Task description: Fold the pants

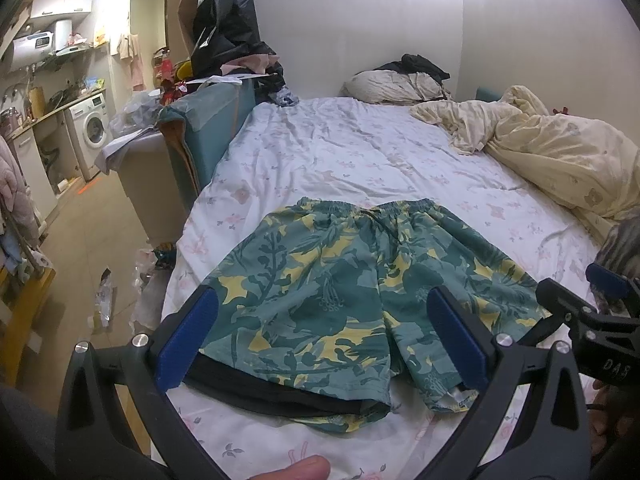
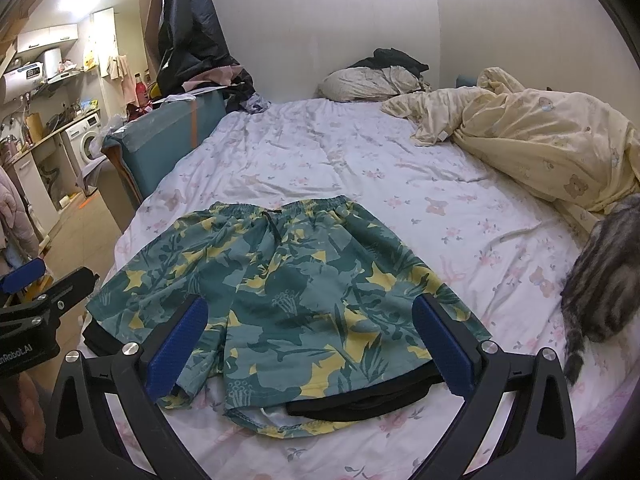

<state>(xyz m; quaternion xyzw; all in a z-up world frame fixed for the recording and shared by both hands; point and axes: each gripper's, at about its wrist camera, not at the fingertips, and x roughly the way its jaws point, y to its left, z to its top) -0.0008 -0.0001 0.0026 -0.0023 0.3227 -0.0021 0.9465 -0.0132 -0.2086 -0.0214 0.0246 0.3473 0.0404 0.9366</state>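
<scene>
On the bed sheet (image 1: 360, 148), near its foot edge, lie the floral shorts (image 1: 360, 292), spread flat and face up, waistband toward the pillow (image 1: 384, 84) and both leg openings toward the cameras. No fold is visible in them: both legs lie side by side, parted at the crotch, and the waistband runs full width. A black garment (image 1: 280, 396) lies under the leg hems, its edge showing just beyond them on the side nearest the foot edge; whether it belongs to the task cannot be told. The left gripper (image 1: 332, 344) hangs above the hem end of the shorts, jaws wide apart, holding nothing and touching no cloth. The right gripper (image 2: 316, 344) hangs likewise above the hems, jaws wide apart and empty. Each gripper appears at the margin of the other's view, so the two stand side by side at the foot edge of the sheet. Judgement: the task stands at its start; the garment is laid out, and every fold is left to do, presumably one leg over the other and then hem toward waistband. A tabby cat (image 2: 600, 280) sits on the sheet beside the shorts, on the crumpled yellow duvet (image 2: 540, 140) side, and may interfere with the work.
</scene>
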